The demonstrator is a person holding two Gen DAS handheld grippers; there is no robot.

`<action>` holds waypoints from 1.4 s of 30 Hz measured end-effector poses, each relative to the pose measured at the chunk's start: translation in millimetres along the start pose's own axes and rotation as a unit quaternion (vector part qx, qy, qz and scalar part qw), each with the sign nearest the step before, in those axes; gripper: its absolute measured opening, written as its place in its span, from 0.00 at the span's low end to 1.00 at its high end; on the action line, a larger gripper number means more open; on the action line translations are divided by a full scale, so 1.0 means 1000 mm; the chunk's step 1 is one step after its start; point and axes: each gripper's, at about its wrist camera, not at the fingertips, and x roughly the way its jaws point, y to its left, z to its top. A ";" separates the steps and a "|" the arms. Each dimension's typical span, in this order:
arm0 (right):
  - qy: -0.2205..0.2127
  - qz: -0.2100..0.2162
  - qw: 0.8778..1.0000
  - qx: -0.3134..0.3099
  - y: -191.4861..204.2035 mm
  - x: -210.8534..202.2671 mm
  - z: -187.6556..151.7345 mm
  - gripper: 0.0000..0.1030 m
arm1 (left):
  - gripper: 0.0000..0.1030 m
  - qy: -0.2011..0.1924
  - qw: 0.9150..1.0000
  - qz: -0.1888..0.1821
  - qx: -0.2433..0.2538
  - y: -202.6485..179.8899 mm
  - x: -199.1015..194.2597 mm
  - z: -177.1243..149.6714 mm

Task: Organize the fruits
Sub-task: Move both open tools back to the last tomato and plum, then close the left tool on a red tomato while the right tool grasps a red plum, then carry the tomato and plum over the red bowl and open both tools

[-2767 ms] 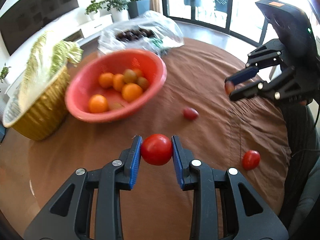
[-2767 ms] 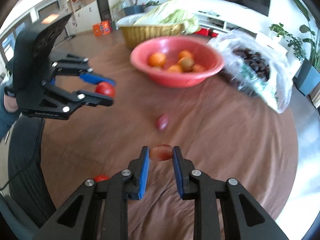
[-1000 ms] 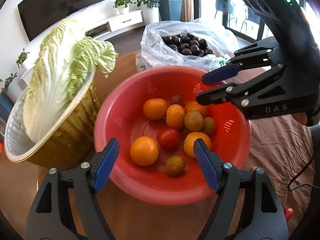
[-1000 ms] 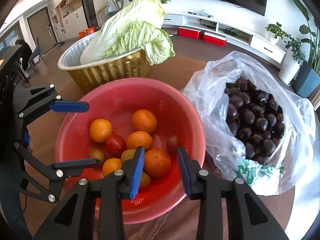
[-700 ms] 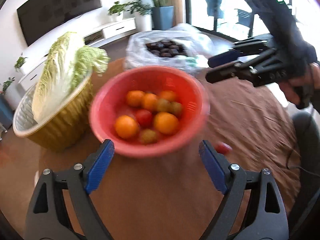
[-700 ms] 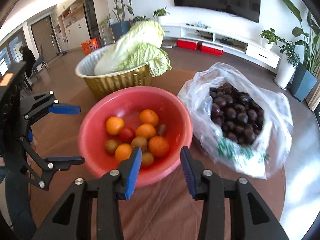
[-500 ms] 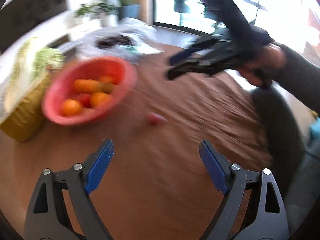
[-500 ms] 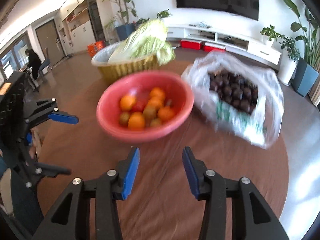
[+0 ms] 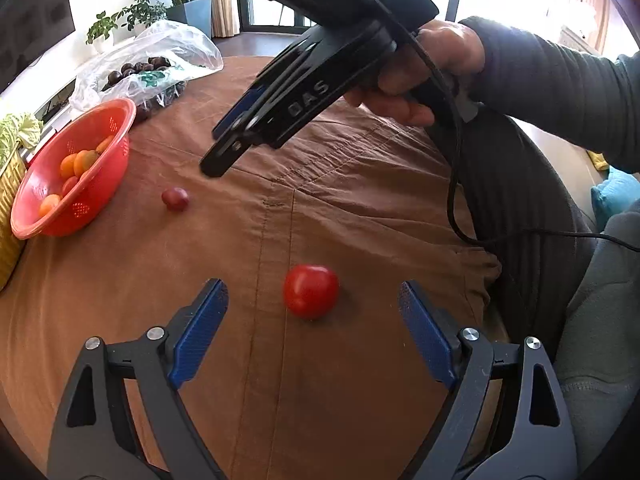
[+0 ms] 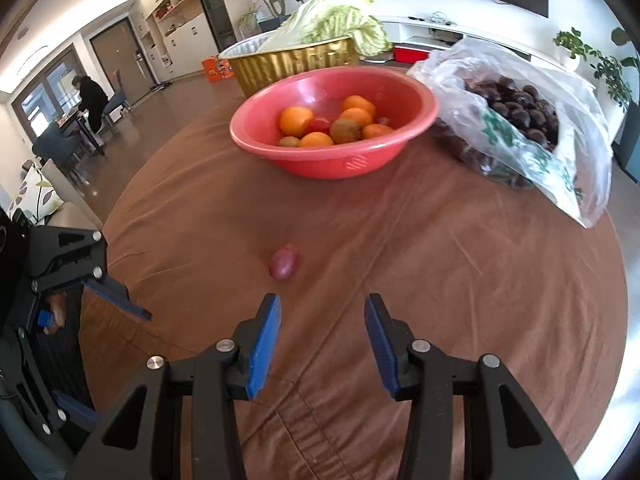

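A round red tomato (image 9: pixel 311 290) lies on the brown cloth, in the gap at the tips of my left gripper (image 9: pixel 311 282). Its jaws stand wide and are closing, and neither blue pad touches the tomato. A small dark-red oval fruit (image 10: pixel 285 262) (image 9: pixel 175 199) lies on the cloth just ahead and left of my right gripper (image 10: pixel 322 298), which is open and holds nothing. From the left wrist view my right gripper (image 9: pixel 216 148) hovers above that fruit. The red bowl (image 10: pixel 340 168) (image 9: pixel 92 204) holds several oranges, a tomato and other small fruit.
A clear plastic bag of dark round fruit (image 10: pixel 516 120) (image 9: pixel 148 68) lies right of the bowl. Behind the bowl stands a gold basin (image 10: pixel 296 62) holding a cabbage. A hand and grey sleeve (image 9: pixel 416 80) carry the right gripper, and its cable hangs by the table edge. A person (image 10: pixel 90 100) sits far off.
Both grippers have drawn back from over the bowl. My left gripper swung right along the table to the red tomato. The right gripper's jaws now stand wider.
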 end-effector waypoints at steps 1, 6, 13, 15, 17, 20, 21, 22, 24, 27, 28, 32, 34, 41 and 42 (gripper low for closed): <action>0.000 0.001 1.000 -0.003 0.002 0.002 0.001 0.46 | 0.70 -0.001 1.000 0.000 0.002 0.000 0.002 0.000; 0.012 -0.005 0.999 -0.030 0.015 0.017 0.011 0.46 | 0.43 0.012 1.000 -0.009 0.009 -0.001 0.015 0.002; 0.024 -0.003 0.999 -0.047 0.023 0.034 0.019 0.40 | 0.32 0.013 1.000 -0.006 0.009 0.007 0.024 0.001; 0.026 -0.004 0.998 -0.053 0.026 0.037 0.020 0.38 | 0.32 0.012 1.000 -0.012 0.007 0.010 0.026 0.001; 0.026 -0.005 0.998 -0.057 0.028 0.040 0.021 0.36 | 0.31 0.010 1.000 -0.015 0.009 0.012 0.028 0.001; 0.028 -0.013 0.997 -0.068 0.031 0.042 0.024 0.33 | 0.29 0.008 1.000 -0.017 0.011 0.012 0.027 -0.001; 0.028 -0.017 0.997 -0.072 0.033 0.042 0.024 0.32 | 0.28 0.007 1.000 -0.018 0.012 0.012 0.026 -0.001; 0.030 -0.021 0.996 -0.077 0.034 0.043 0.025 0.30 | 0.28 0.007 1.000 -0.019 0.013 0.011 0.026 -0.001; 0.031 -0.027 0.996 -0.084 0.037 0.044 0.025 0.29 | 0.28 0.005 1.000 -0.020 0.014 0.011 0.025 -0.002; 0.031 -0.035 0.995 -0.092 0.040 0.045 0.026 0.25 | 0.27 0.004 1.000 -0.021 0.017 0.011 0.024 -0.003; 0.031 -0.034 0.995 -0.092 0.041 0.044 0.026 0.23 | 0.27 0.005 1.000 -0.021 0.018 0.010 0.024 -0.004; 0.031 -0.036 0.994 -0.094 0.043 0.044 0.025 0.21 | 0.27 0.004 1.000 -0.020 0.022 0.010 0.023 -0.004; 0.030 -0.037 0.994 -0.094 0.043 0.043 0.024 0.21 | 0.27 0.003 1.000 -0.019 0.022 0.010 0.023 -0.005; 0.017 -0.024 0.995 -0.091 0.039 0.030 0.023 0.20 | 0.27 -0.002 1.000 -0.012 0.023 0.011 0.018 -0.005; 0.015 -0.023 0.995 -0.092 0.038 0.028 0.023 0.20 | 0.26 -0.004 1.000 -0.010 0.021 0.011 0.017 -0.005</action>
